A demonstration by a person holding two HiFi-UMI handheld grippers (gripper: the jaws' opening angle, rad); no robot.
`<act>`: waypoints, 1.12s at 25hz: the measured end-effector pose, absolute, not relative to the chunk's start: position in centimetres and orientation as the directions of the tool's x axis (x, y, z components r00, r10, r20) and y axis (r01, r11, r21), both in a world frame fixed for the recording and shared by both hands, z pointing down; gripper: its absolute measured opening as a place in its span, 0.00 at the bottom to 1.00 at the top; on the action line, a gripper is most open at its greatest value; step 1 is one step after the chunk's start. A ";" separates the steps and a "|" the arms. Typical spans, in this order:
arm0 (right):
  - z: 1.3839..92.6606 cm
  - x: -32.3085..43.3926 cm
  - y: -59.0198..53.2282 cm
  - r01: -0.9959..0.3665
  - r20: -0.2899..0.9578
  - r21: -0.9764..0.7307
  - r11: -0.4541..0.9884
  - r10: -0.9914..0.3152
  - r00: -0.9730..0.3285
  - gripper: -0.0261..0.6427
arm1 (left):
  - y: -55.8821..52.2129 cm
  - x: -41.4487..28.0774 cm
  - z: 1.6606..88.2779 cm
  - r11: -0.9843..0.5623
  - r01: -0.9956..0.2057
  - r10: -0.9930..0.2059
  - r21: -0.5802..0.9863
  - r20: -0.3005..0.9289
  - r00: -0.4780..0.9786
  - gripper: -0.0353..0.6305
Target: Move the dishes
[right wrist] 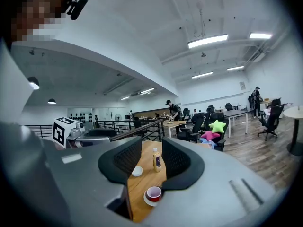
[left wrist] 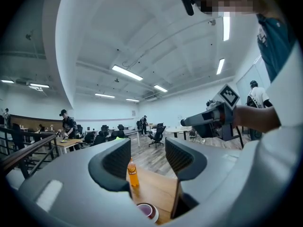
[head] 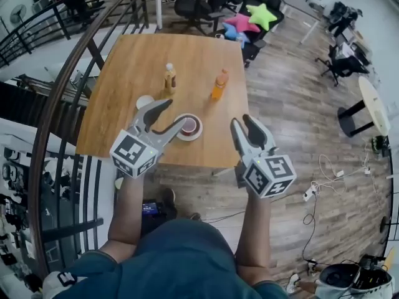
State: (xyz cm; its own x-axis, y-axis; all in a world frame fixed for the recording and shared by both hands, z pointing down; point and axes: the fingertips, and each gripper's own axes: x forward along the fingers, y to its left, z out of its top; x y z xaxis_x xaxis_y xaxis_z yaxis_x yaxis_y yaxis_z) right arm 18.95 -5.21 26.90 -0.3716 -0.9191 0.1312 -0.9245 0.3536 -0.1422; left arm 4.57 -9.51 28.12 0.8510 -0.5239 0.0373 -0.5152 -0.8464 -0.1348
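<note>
A red cup on a white saucer [head: 189, 127] stands near the front edge of the wooden table [head: 124, 73]. A small white dish [head: 144, 101] lies to its left. Behind them stand a yellow bottle [head: 169, 78] and an orange bottle [head: 219, 84]. My left gripper [head: 173, 114] hovers open just left of the cup, holding nothing. My right gripper [head: 243, 122] is open and empty, off the table's front right corner. The right gripper view shows the cup [right wrist: 153, 194], dish [right wrist: 137, 171] and yellow bottle [right wrist: 156, 160]. The left gripper view shows the orange bottle [left wrist: 133, 172] and cup [left wrist: 146, 210].
A dark metal railing [head: 68, 80] curves along the table's left side. Office chairs [head: 193, 8] and star cushions [head: 262, 14] sit beyond the table's far end. A round table [head: 374, 104] and floor cables [head: 330, 179] lie to the right. People stand far off [right wrist: 173, 110].
</note>
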 end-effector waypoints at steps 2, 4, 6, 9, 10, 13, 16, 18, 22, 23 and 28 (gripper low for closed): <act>26.9 18.6 -6.1 -0.932 0.134 -0.141 0.333 -0.927 -0.351 0.21 | -10.7 4.4 28.1 -0.858 -0.495 -0.504 -0.133 0.036 0.863 0.38; 26.9 18.2 -7.1 -0.940 0.136 -0.139 0.312 -0.934 -0.330 0.21 | -12.1 4.1 28.2 -0.869 -0.476 -0.484 -0.131 0.034 0.874 0.38; 27.1 17.8 -8.1 -0.947 0.139 -0.136 0.291 -0.941 -0.310 0.21 | -13.4 3.7 28.4 -0.879 -0.460 -0.467 -0.129 0.032 0.884 0.38; 27.4 17.1 -9.3 -0.956 0.149 -0.132 0.263 -0.948 -0.282 0.21 | -15.1 3.3 28.7 -0.892 -0.434 -0.441 -0.123 0.030 0.897 0.38; 27.4 16.9 -9.7 -0.958 0.153 -0.130 0.256 -0.949 -0.274 0.21 | -15.6 3.2 28.7 -0.896 -0.426 -0.432 -0.121 0.028 0.901 0.38; 27.4 16.4 -10.4 -0.965 0.164 -0.119 0.232 -0.954 -0.250 0.21 | -16.8 3.1 28.9 -0.909 -0.401 -0.406 -0.116 0.024 0.913 0.38; 27.4 16.0 -11.1 -0.972 0.176 -0.106 0.209 -0.958 -0.225 0.21 | -17.8 3.1 29.2 -0.920 -0.378 -0.382 -0.107 0.019 0.924 0.38; 27.3 15.9 -11.4 -0.976 0.184 -0.100 0.196 -0.960 -0.212 0.21 | -18.2 3.2 29.2 -0.926 -0.365 -0.368 -0.100 0.014 0.930 0.38; 27.5 15.8 -11.8 -0.979 0.197 -0.092 0.181 -0.961 -0.196 0.21 | -18.7 3.3 29.8 -0.934 -0.348 -0.350 -0.083 0.015 0.937 0.39; 27.6 15.8 -12.0 -0.979 0.199 -0.093 0.180 -0.960 -0.195 0.21 | -18.9 3.3 30.1 -0.935 -0.345 -0.348 -0.079 0.018 0.937 0.40; 28.2 15.0 -13.9 -0.977 0.214 -0.096 0.189 -0.955 -0.206 0.21 | -20.2 2.6 31.6 -0.936 -0.346 -0.348 -0.059 0.037 0.937 0.40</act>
